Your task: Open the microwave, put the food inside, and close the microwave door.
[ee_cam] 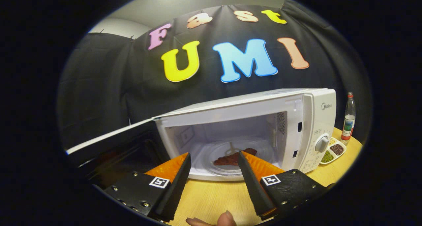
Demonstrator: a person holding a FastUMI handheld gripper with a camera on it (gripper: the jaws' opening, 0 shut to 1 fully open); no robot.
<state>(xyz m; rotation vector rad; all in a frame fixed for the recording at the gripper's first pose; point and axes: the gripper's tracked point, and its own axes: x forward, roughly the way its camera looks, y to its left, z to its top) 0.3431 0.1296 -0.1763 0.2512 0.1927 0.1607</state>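
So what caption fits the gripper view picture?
Open gripper faces the open microwave, food on its glass plate.

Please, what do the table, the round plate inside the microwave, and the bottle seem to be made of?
Table: looks like light wood or wood-look laminate, smooth, with faint grain.
Plate: likely clear glass, since the microwave floor shows through it; dark food lies on it.
Bottle: clear plastic or glass, I cannot tell which; red cap.
The gripper is open, empty, before the open door.
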